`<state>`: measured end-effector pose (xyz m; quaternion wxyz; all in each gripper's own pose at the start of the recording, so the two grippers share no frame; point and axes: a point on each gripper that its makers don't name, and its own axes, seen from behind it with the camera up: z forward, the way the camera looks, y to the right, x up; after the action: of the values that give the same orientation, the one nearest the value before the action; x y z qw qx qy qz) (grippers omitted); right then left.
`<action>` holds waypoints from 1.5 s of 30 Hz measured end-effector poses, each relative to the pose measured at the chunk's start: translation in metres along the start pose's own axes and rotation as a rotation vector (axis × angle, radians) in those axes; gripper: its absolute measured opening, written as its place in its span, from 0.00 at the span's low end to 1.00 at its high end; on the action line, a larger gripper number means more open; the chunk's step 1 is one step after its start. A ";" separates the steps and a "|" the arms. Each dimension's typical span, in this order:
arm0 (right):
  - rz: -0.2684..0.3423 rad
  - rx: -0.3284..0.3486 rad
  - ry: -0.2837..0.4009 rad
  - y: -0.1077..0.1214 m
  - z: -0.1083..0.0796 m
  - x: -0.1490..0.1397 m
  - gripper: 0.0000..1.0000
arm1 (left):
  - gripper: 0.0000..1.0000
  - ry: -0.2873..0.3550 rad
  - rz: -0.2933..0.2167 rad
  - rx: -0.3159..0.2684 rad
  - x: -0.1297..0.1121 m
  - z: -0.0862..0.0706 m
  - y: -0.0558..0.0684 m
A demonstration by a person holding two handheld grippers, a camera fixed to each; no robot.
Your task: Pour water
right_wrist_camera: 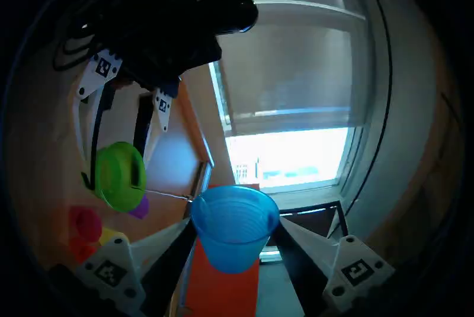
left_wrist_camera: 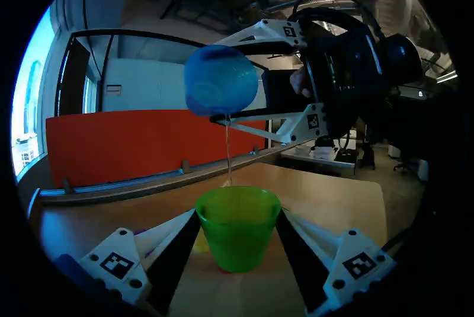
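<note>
The right gripper [right_wrist_camera: 235, 226] has its jaws closed on the blue cup [right_wrist_camera: 234, 235], one finger pressed to each side. It holds the cup tipped in the air above and a little beyond the green cup [left_wrist_camera: 238, 233]. A thin stream of water [left_wrist_camera: 227, 151] runs from the blue cup's lower lip down towards the green one's far rim. The left gripper [left_wrist_camera: 238, 221] has its jaws drawn in against the green cup's two sides, low over the wooden surface [left_wrist_camera: 332, 189]; whether the cup's base rests on that surface I cannot tell. What worries me is where the stream lands. It seems to meet the green cup close to the far edge rather than the middle, so a small wobble of either hand, or the blue cup drifting away, would put water on the surface behind it. A thread this thin may also cling to the blue lip and dribble down the outside of that cup. Tipping harder to hurry things could send a gush that overshoots. Both cups look like thin plastic, so a tighter squeeze might buckle a wall and slop water out. In the right gripper view several small coloured cups [right_wrist_camera: 86, 222] sit near the green one, and a spill would likely reach them.
</note>
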<state>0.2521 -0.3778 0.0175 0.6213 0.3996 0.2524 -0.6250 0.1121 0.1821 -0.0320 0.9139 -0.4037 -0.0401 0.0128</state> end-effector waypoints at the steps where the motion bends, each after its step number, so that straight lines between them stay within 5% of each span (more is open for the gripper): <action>1: -0.002 -0.001 0.001 0.000 0.000 0.001 0.89 | 0.86 0.000 0.000 0.000 0.000 0.000 0.000; 45: -0.115 -0.021 0.014 0.006 -0.007 0.026 0.89 | 0.86 0.013 -0.001 0.006 0.003 -0.005 -0.001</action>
<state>0.2618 -0.3874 -0.0066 0.5869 0.3823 0.2859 -0.6539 0.1151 0.1775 -0.0342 0.9154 -0.4009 -0.0346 0.0098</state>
